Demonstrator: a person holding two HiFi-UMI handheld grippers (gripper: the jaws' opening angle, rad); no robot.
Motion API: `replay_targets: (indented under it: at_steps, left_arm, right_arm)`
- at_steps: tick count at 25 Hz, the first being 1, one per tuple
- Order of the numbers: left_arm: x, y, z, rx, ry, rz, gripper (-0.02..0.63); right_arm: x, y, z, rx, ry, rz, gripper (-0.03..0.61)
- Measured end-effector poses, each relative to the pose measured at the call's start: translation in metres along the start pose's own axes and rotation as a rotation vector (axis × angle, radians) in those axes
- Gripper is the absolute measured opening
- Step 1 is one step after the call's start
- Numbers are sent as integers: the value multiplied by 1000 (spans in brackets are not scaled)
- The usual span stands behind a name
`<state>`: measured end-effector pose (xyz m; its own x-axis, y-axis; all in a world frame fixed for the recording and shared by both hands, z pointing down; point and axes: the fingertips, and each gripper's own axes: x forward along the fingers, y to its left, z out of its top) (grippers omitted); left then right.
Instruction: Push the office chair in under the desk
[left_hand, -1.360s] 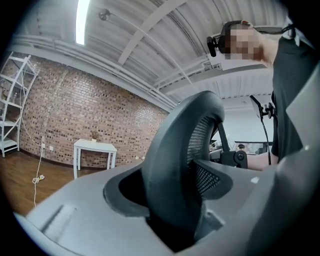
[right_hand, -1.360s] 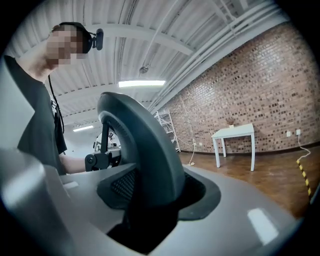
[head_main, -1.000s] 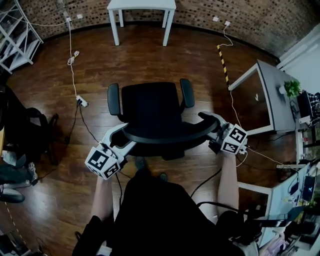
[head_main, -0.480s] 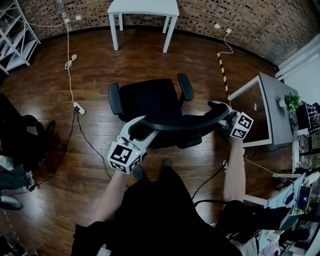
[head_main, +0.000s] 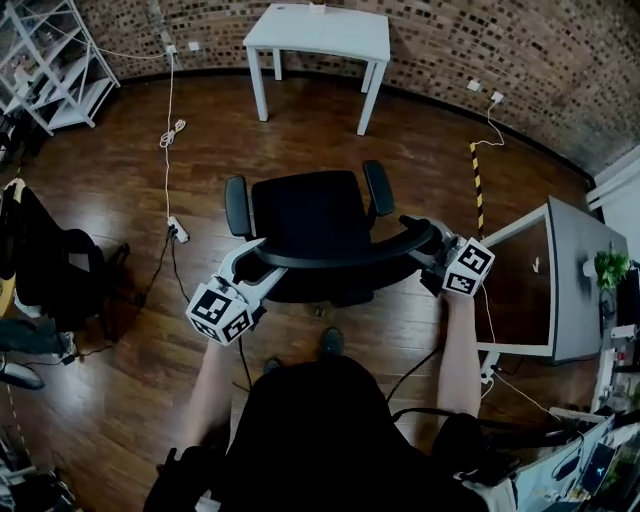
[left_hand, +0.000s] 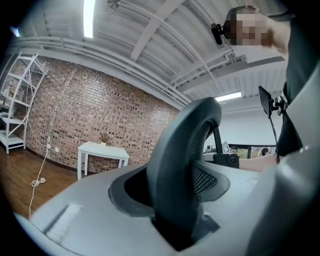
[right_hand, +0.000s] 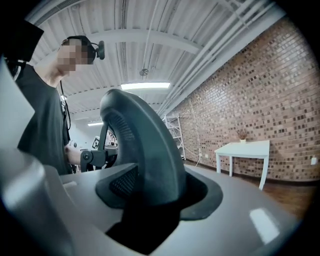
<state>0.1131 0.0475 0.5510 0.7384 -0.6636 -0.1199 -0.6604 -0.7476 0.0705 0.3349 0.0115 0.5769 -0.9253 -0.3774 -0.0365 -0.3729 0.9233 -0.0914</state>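
The person stands right behind the office chair (head_main: 305, 215), arms out to either side, which looks like a stance for steering it on its castors. The left tongs (head_main: 248, 268) are closed narrowly on the left end of the curved backrest (head_main: 340, 258). Its dark rim sits deep in the notch between the jaws. The right tongs (head_main: 424, 240) clamp the right end of the same rim, with the jaws set a little wider where the rim looks thicker. Holding both ends probably lets the person push and correct the heading at once, since a single grip would let the chair swivel.

The chair stands on the open wooden floor (head_main: 120, 190), its seat and armrests pointing away from the person. It is not under any bench yet. A grey bench (head_main: 575, 270) lies near on the right. A cable (head_main: 165, 150) trails along the floor to the left, clear of the wheels.

Farther ahead, against the brick wall (head_main: 480, 40), stands a white bench (head_main: 320, 32). The seat faces it, so it seems the likely target, well apart from the chair.
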Motion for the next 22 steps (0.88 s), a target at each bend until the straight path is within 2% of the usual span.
replay_targets:
  at_steps: [8, 16, 22]
  left_arm:
    - [65, 43, 16, 2, 14, 63, 337]
    - [71, 95, 17, -35, 21, 75, 339]
    - [69, 147, 27, -4, 12, 40, 341]
  right_arm:
    - [20, -82, 31, 23, 5, 44, 241]
    - [63, -112, 29, 22, 15, 33, 242]
    - [107, -130, 23, 21, 11, 10, 241]
